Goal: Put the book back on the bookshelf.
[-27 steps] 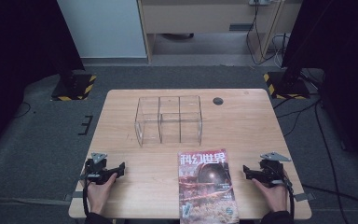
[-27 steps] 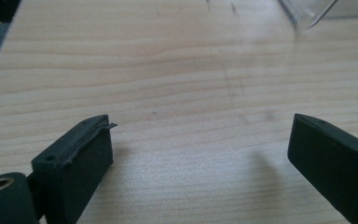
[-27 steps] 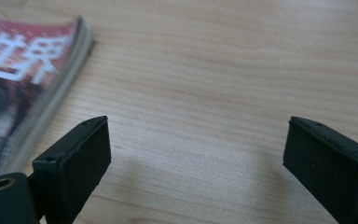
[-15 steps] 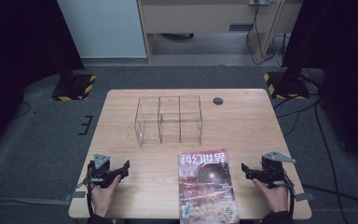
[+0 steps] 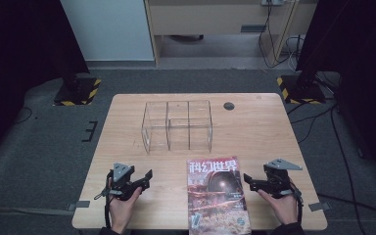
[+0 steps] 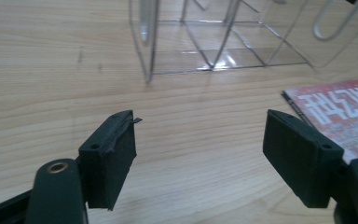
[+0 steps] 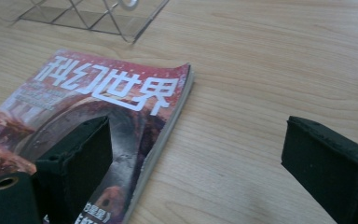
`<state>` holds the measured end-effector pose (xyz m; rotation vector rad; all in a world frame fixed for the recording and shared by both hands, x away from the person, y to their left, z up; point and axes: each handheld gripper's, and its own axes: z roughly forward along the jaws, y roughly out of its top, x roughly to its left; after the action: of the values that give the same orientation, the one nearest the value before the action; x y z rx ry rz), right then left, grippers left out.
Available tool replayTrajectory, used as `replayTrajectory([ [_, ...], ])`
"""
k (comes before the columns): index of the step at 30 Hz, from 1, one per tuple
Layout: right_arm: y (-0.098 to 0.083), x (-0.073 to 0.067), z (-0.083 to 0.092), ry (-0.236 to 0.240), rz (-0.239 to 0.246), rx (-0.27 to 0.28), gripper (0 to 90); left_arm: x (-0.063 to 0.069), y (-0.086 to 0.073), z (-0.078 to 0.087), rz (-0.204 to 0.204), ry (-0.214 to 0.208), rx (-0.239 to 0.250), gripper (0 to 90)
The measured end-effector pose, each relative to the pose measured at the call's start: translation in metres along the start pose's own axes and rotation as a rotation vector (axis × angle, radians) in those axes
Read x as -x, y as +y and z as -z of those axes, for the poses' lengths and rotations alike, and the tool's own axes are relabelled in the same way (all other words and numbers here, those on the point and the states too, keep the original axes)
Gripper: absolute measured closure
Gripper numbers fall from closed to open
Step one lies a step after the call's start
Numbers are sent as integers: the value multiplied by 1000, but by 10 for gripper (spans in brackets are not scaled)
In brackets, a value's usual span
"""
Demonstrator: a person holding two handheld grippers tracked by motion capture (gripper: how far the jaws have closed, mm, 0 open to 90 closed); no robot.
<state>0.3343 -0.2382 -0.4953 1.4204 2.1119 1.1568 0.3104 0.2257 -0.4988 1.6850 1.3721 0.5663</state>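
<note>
Magazine (image 5: 218,191) lies flat on the table (image 5: 274,132), cover up, at the near edge, between the two grippers. Clear organizer (image 5: 177,126) stands behind it, mid-table, just beyond the magazine's top edge, not touching.

Left gripper (image 5: 144,178) sits low over the table to the left of the magazine, apart from it, held in the left hand (image 5: 122,205). Jaws wide apart, nothing between them but bare wood in the left gripper view; magazine corner (image 6: 345,112) shows past the jaw on the picture's right, organizer (image 6: 214,42) ahead.

Right gripper (image 5: 249,180) is just beside the magazine's right edge, jaws spread, gripping nothing. In the right gripper view one jaw hangs over the cover (image 7: 88,107), the other over bare table; the magazine's edge runs between them. Can't tell if the jaw touches the cover. Right hand (image 5: 281,205) rests at the table's near edge.

Small dark disc (image 5: 229,105) on the far side, right of the organizer.
</note>
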Motion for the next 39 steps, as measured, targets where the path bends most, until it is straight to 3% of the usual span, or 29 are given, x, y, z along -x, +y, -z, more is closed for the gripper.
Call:
replayTrajectory([
  [5, -2, -8, -3, 25, 7, -10, 129, 20, -1, -3, -29, -49, 12, 300],
  [10, -7, -18, -9, 44, 10, -37, 153, 45, -6, -13, -96, -83, -42, 311],
  [15, -12, -21, -11, 45, 1, -42, 198, 61, -12, -21, -132, -104, -89, 307],
  [19, -16, -23, -12, 60, 5, -50, 238, 72, -15, -24, -145, -111, -99, 301],
  [24, -23, -30, -17, 84, 6, -87, 259, 91, -23, -33, -163, -167, -129, 291],
  [32, -30, -36, -19, 108, -18, -102, 294, 106, -30, -37, -183, -200, -152, 301],
  [39, -35, -40, -20, 141, -50, -112, 342, 116, -36, -40, -192, -237, -171, 369],
])
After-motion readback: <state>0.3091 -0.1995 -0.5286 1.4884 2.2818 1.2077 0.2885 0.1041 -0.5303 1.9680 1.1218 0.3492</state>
